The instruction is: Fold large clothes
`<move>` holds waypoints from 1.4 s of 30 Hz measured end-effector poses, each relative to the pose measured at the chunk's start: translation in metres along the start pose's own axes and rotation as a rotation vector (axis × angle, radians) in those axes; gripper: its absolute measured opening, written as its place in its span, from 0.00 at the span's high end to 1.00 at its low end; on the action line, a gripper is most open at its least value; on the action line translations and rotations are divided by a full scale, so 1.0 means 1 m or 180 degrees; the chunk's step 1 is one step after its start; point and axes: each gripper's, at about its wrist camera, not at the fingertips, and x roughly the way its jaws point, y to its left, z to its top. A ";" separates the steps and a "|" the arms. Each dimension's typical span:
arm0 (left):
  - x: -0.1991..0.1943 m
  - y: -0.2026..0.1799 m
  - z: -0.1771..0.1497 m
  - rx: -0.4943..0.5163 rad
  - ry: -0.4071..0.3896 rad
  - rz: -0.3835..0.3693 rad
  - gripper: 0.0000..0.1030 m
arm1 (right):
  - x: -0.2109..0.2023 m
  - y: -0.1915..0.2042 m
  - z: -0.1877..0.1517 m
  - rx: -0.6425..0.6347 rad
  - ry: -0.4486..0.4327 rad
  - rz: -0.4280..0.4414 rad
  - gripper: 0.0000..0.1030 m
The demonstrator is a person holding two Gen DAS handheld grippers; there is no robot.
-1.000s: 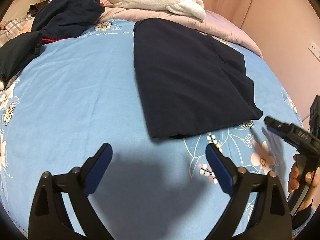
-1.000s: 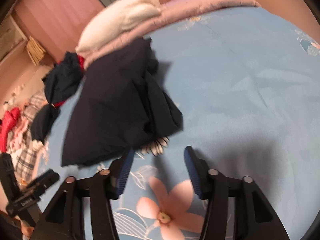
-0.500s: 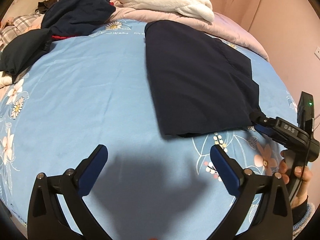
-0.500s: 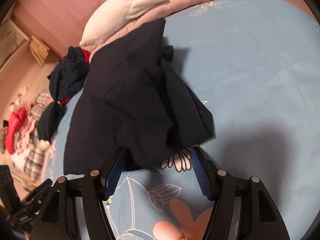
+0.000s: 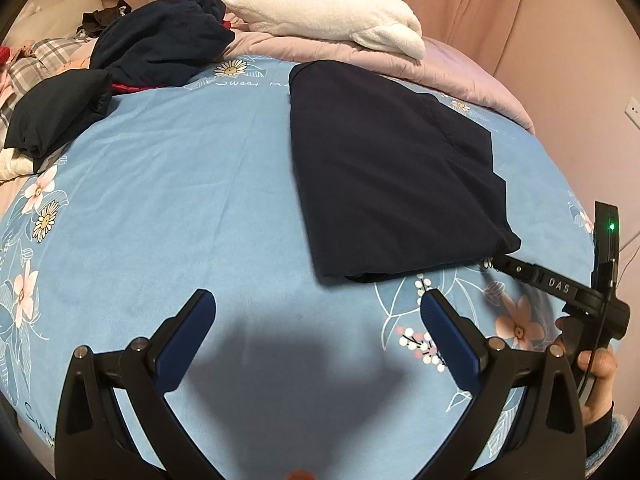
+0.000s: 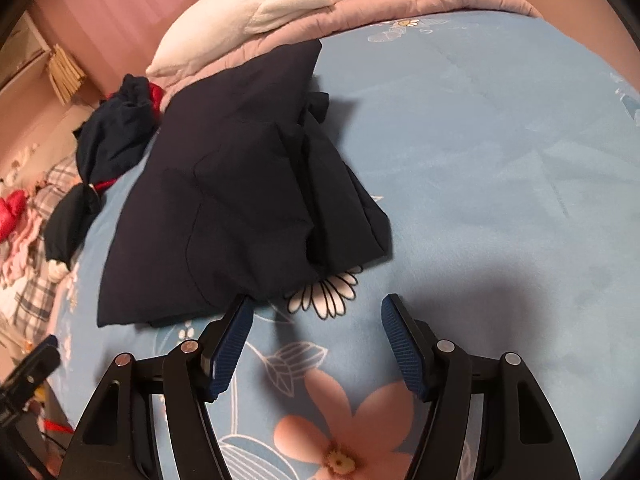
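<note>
Bed (image 5: 192,184) in blue flowered sheet carries everything. Dark garment (image 5: 392,184) lies flat, folded into a long panel, right of centre, far end against the pink quilt (image 5: 472,80); likely ready for a crosswise fold. Unfolded clothes pile (image 5: 160,44) waits far left. Left gripper (image 5: 318,320) hovers short of the near hem, jaws wide, empty. Right gripper (image 6: 316,332) at the near right corner, jaws moderately apart, empty, left pad just touching the hem.
</note>
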 end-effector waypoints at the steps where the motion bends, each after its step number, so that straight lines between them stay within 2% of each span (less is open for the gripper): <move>1: 0.001 -0.001 0.000 -0.0004 0.0010 0.0021 0.01 | -0.001 0.001 -0.001 -0.0016 0.0003 -0.0022 0.35; 8: 0.006 -0.002 0.001 -0.0041 0.0076 -0.0009 0.01 | -0.011 0.006 0.001 -0.0102 -0.0030 -0.0029 0.35; 12: 0.005 -0.004 0.001 -0.0044 0.0089 0.0017 0.01 | -0.020 0.022 -0.001 -0.0204 -0.0084 -0.0053 0.26; 20: -0.008 -0.011 -0.002 -0.0049 0.0117 -0.0039 0.00 | -0.040 0.046 -0.004 -0.0413 -0.0254 -0.0175 0.20; 22: -0.014 -0.011 -0.002 -0.0057 0.0112 -0.0045 0.00 | -0.044 0.052 -0.005 -0.0463 -0.0288 -0.0203 0.13; 23: -0.017 -0.013 -0.002 -0.0050 0.0101 -0.0025 0.00 | -0.048 0.056 -0.005 -0.0512 -0.0311 -0.0230 0.04; 30: -0.049 -0.017 -0.002 -0.0026 -0.0100 0.0006 0.00 | -0.086 0.075 -0.016 -0.0739 -0.0669 -0.0279 0.01; 35: -0.076 -0.023 -0.004 0.0091 -0.0289 0.0253 0.00 | -0.112 0.089 -0.023 -0.0854 -0.0883 -0.0350 0.01; 42: -0.115 -0.030 -0.007 0.0117 -0.0485 0.0383 0.00 | -0.143 0.109 -0.034 -0.0988 -0.1070 -0.0388 0.01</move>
